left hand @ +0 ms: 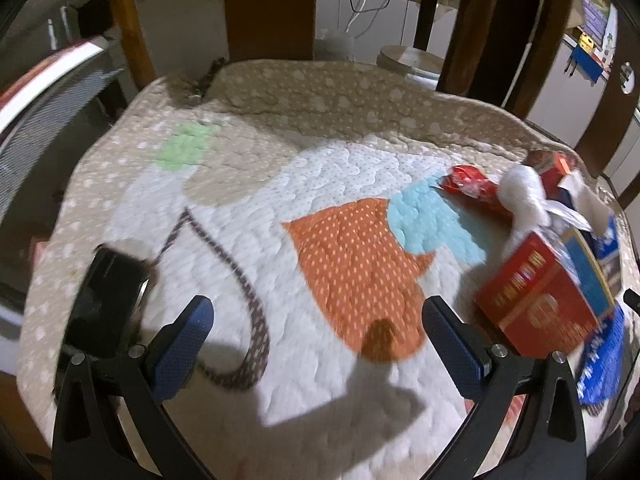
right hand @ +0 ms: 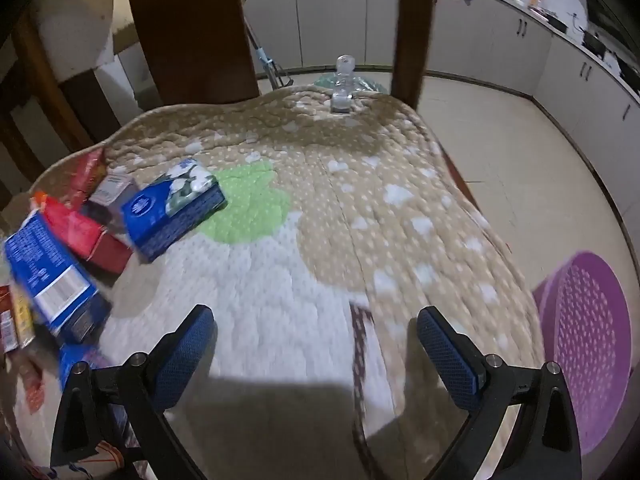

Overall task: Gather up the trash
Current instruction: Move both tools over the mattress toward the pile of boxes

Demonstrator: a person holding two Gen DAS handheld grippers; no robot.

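Both the left gripper (left hand: 318,322) and the right gripper (right hand: 316,332) stand spread wide with nothing between the pads, hovering over the quilted table cover (right hand: 320,240). The trash lies heaped at one edge of that cover: a red carton (left hand: 540,300), a blue tissue box (right hand: 172,208), a blue printed carton (right hand: 48,276), red wrappers and white wadding. The cartons look light, probably empty and crushable, so a gentle grip across the narrow sides seems best. A purple perforated basket (right hand: 592,344) sits on the floor beside the cover.

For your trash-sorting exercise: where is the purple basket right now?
In the right wrist view, the purple basket sits on the floor at the right edge, just beyond the quilted cover.
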